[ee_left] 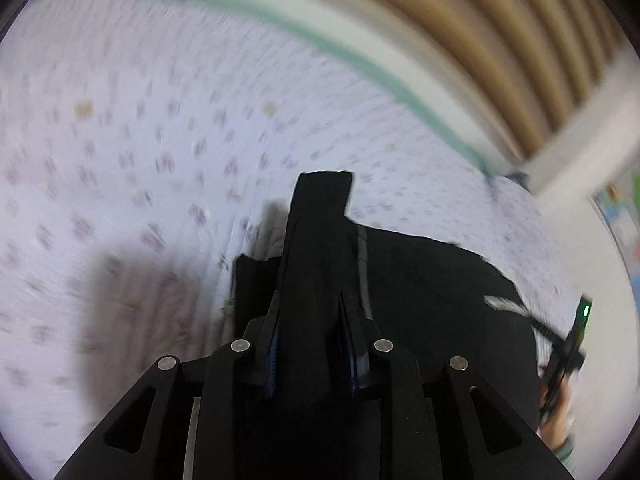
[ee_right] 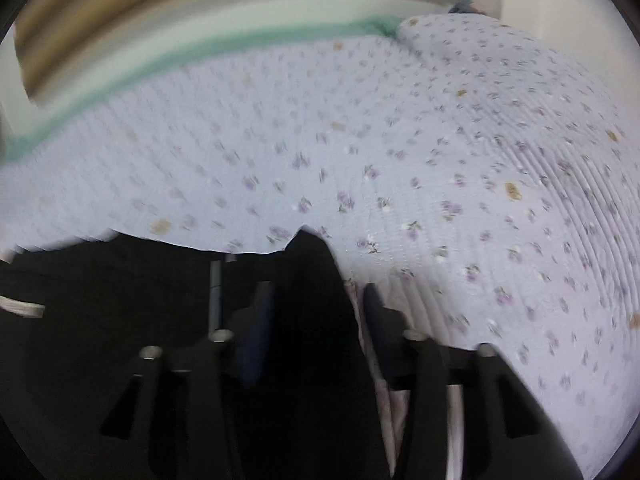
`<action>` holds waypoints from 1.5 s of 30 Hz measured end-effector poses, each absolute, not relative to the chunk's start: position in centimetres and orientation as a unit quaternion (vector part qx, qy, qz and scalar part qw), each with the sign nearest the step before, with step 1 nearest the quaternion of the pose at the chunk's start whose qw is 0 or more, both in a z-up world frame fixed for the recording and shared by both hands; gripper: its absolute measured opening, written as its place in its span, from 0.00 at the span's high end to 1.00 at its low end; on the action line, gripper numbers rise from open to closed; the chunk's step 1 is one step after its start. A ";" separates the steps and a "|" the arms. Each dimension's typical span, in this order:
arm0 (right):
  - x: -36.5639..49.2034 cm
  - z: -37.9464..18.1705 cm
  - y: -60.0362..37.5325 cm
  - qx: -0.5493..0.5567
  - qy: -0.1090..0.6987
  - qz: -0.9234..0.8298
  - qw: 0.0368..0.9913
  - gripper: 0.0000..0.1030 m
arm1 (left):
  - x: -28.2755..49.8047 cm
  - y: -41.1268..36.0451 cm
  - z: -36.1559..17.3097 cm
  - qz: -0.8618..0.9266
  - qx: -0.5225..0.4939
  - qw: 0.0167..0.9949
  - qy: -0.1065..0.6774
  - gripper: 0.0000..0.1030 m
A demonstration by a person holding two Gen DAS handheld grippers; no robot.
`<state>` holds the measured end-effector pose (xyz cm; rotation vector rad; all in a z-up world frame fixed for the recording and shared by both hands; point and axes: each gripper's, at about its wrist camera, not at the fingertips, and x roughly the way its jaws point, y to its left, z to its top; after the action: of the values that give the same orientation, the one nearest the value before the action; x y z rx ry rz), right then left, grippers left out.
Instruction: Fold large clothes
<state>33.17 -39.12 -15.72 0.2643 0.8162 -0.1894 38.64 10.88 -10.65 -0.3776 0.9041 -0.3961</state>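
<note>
Left wrist view, bottom centre: left gripper [ee_left: 314, 320], jaws narrow, a strip of the black garment [ee_left: 420, 280] between its fingers, which flank the cloth closely. Right wrist view, bottom centre: right gripper [ee_right: 316, 300], jaws parted, garment [ee_right: 120, 280] between them; its right finger [ee_right: 374, 304] stands clear of the cloth. The garment lies low in both frames on the floral bedspread [ee_right: 400, 140]. Beyond, top of frame: green-edged mattress [ee_left: 360, 64] and tan slatted headboard [ee_left: 500, 40].

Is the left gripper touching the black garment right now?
Touching. The left wrist view shows the black garment running up between the left gripper jaws, against both.
</note>
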 end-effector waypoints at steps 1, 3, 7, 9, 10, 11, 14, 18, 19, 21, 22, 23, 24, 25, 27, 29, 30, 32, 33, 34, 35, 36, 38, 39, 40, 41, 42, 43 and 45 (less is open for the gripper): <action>31.7 -14.2 -39.0 0.143 0.376 -0.080 0.912 0.45 | 37.6 11.4 -9.4 -0.189 -0.172 0.871 0.421 0.73; 29.6 -11.5 -38.1 0.148 0.352 -0.063 0.922 0.45 | 35.7 12.3 -6.7 -0.176 -0.165 0.886 0.395 0.67; 26.4 -7.7 -33.1 0.129 0.351 -0.004 0.927 0.40 | 31.2 10.6 -1.7 -0.206 -0.158 0.896 0.360 0.56; 25.6 -7.3 -30.2 0.126 0.375 0.035 0.918 0.39 | 29.1 7.9 -0.9 -0.215 -0.131 0.892 0.375 0.54; 25.4 -7.4 -28.8 0.121 0.390 0.050 0.912 0.39 | 28.6 6.6 -1.0 -0.221 -0.124 0.887 0.386 0.54; 25.2 -7.7 -27.4 0.112 0.404 0.062 0.906 0.39 | 28.1 5.4 -1.5 -0.229 -0.123 0.878 0.401 0.54; 25.2 -9.5 -23.0 0.078 0.451 0.084 0.885 0.39 | 26.9 1.6 -4.3 -0.272 -0.140 0.840 0.447 0.54; 26.2 -14.1 -19.2 0.008 0.500 0.064 0.864 0.39 | 27.3 -3.3 -9.7 -0.231 -0.080 0.831 0.500 0.54; 26.5 -15.1 -18.8 -0.002 0.506 0.061 0.860 0.37 | 27.7 -4.1 -11.1 -0.216 -0.062 0.832 0.508 0.54; 26.7 -16.7 -18.7 0.003 0.520 0.064 0.852 0.36 | 28.4 -4.4 -12.9 -0.204 -0.065 0.830 0.516 0.54; 27.0 -17.3 -18.9 0.009 0.521 0.065 0.851 0.35 | 28.6 -4.3 -13.4 -0.203 -0.073 0.829 0.516 0.54; 27.0 -17.6 -18.8 0.009 0.519 0.066 0.852 0.34 | 28.7 -4.1 -13.4 -0.205 -0.076 0.829 0.515 0.54; 27.0 -17.6 -18.8 0.008 0.518 0.067 0.853 0.34 | 28.6 -4.1 -13.2 -0.207 -0.076 0.829 0.513 0.54; 26.9 -17.4 -18.7 0.006 0.517 0.068 0.853 0.34 | 28.5 -4.1 -13.0 -0.210 -0.074 0.831 0.511 0.54; 26.7 -16.4 -19.0 0.011 0.513 0.081 0.855 0.34 | 28.0 -4.2 -11.7 -0.220 -0.063 0.833 0.505 0.54; 26.9 -14.1 -19.8 0.032 0.495 0.102 0.862 0.34 | 27.9 -4.1 -9.2 -0.249 -0.073 0.833 0.489 0.54; 27.1 -13.0 -20.2 0.040 0.480 0.105 0.870 0.34 | 28.0 -4.0 -7.9 -0.262 -0.080 0.837 0.474 0.54; 28.0 -11.3 -20.8 0.043 0.451 0.088 0.887 0.33 | 28.9 -4.0 -5.0 -0.258 -0.087 0.855 0.441 0.51; 29.1 -10.8 -21.2 0.047 0.443 0.076 0.892 0.32 | 29.8 -4.0 -4.2 -0.249 -0.090 0.862 0.432 0.43; 29.9 -10.7 -21.6 0.056 0.439 0.072 0.894 0.30 | 31.3 -4.1 -3.8 -0.242 -0.100 0.863 0.432 0.39; 31.4 -11.0 -22.2 0.074 0.436 0.065 0.894 0.30 | 32.5 -4.1 -3.9 -0.239 -0.112 0.861 0.435 0.39; 32.6 -11.8 -23.1 0.085 0.440 0.057 0.892 0.29 | 34.3 -4.2 -4.5 -0.233 -0.130 0.855 0.444 0.39; 35.4 -14.8 -23.9 0.104 0.477 0.046 0.872 0.28 | 37.3 -4.0 -6.9 -0.221 -0.140 0.840 0.475 0.39; 36.5 -16.4 -24.1 0.103 0.497 0.042 0.861 0.23 | 38.7 -4.4 -8.7 -0.214 -0.138 0.828 0.500 0.39; 37.2 -17.7 -24.3 0.104 0.511 0.040 0.853 0.16 | 39.8 -4.8 -10.9 -0.203 -0.133 0.815 0.527 0.39; 37.7 -18.8 -24.6 0.109 0.517 0.042 0.848 0.13 | 40.6 -4.9 -12.8 -0.193 -0.135 0.807 0.541 0.39; 37.8 -19.4 -25.1 0.121 0.516 0.045 0.847 0.12 | 40.9 -4.7 -13.7 -0.192 -0.144 0.807 0.540 0.38; 37.8 -19.7 -25.4 0.132 0.513 0.047 0.847 0.12 | 41.0 -4.4 -13.9 -0.192 -0.149 0.810 0.534 0.38; 37.7 -19.6 -25.2 0.121 0.507 0.046 0.852 0.12 | 40.7 -4.5 -13.6 -0.192 -0.141 0.816 0.527 0.38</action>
<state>37.67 -25.17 -19.59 0.2554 1.0673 0.0969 40.69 -4.54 -13.64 -0.3016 1.1234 -0.4088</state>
